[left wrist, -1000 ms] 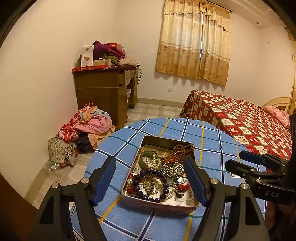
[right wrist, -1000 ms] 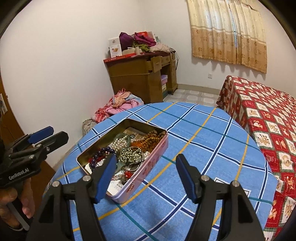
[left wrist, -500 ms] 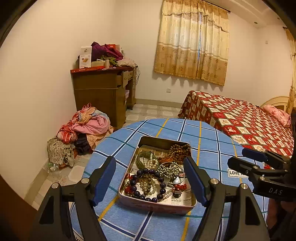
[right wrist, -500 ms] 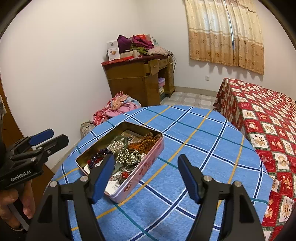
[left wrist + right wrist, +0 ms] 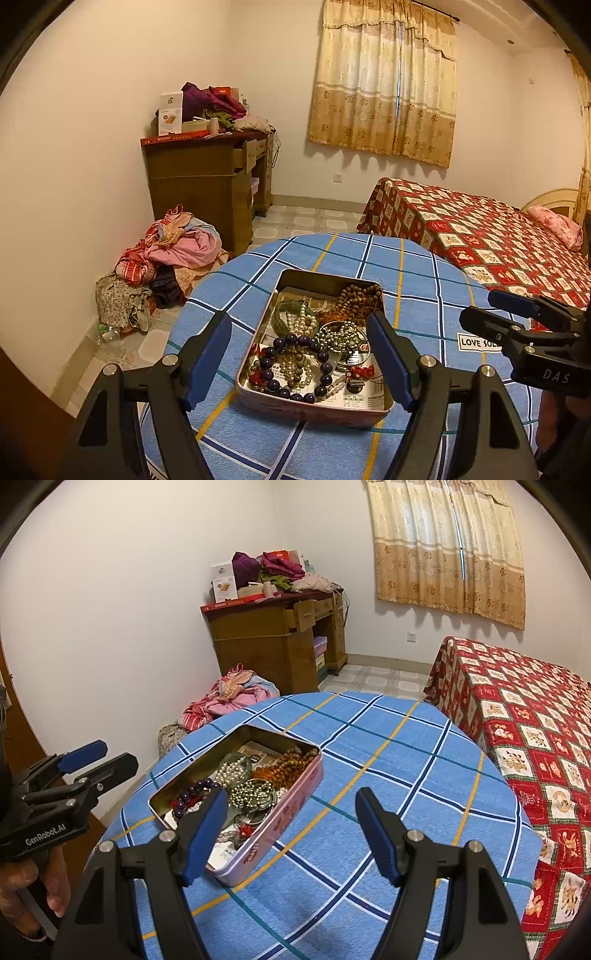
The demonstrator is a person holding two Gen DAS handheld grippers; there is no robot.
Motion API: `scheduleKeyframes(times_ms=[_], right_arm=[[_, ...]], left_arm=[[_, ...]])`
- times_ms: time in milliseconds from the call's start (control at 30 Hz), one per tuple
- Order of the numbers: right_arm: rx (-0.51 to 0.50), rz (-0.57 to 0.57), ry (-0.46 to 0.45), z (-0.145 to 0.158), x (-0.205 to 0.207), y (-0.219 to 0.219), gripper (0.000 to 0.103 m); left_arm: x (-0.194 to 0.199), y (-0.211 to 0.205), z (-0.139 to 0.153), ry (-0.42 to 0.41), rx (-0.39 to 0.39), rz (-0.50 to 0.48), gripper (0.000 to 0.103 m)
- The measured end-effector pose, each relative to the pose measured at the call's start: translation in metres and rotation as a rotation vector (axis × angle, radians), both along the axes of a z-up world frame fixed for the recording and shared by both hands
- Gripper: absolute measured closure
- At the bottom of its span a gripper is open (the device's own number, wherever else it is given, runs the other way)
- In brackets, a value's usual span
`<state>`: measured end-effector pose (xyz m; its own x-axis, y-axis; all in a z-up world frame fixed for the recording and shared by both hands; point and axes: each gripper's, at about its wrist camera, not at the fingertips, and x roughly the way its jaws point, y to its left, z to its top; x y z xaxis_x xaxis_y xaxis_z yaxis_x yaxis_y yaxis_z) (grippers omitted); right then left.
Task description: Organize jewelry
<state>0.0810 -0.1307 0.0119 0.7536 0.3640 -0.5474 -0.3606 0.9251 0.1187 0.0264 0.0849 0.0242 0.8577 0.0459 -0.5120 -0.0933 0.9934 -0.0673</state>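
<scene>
A pink metal tin (image 5: 312,408) (image 5: 280,823) lies open on a round table with a blue checked cloth (image 5: 413,280) (image 5: 388,775). It holds tangled jewelry: a dark purple bead bracelet (image 5: 295,369), white pearls (image 5: 304,323), brown wooden beads (image 5: 360,297) (image 5: 295,762), silver beads (image 5: 338,338) (image 5: 251,794). My left gripper (image 5: 299,358) is open and empty, held above the tin's near end. My right gripper (image 5: 291,834) is open and empty, just right of the tin; it also shows in the left wrist view (image 5: 517,314).
A wooden desk (image 5: 210,188) piled with clothes and boxes stands by the far wall. A heap of clothes (image 5: 166,258) lies on the floor beside the table. A bed with a red patterned cover (image 5: 487,243) stands to the right. A "LOVE" label (image 5: 476,341) lies on the cloth.
Both grippers have drawn back and up slightly, so the tin sits a little lower and further off in both views. Both stay open.
</scene>
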Motion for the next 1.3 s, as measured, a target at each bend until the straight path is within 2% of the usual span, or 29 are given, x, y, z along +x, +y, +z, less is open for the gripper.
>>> scheduleKeyframes(times_ms=[633, 767, 933, 1300], right_arm=[[0.006, -0.017, -0.005, -0.002, 0.0, -0.005, 0.026], [0.008, -0.018, -0.001, -0.004, 0.0, -0.006, 0.026], [0.008, -0.019, 0.0, -0.004, -0.001, -0.006, 0.026], [0.004, -0.028, -0.002, -0.009, -0.001, -0.012, 0.022]], left_arm=[[0.006, -0.001, -0.008, 0.04, -0.003, 0.0, 0.027], [0.006, -0.004, -0.009, 0.042, 0.025, 0.015, 0.026], [0.006, -0.005, -0.008, 0.039, 0.04, 0.037, 0.017], [0.005, -0.011, -0.008, 0.01, 0.067, 0.026, 0.016]])
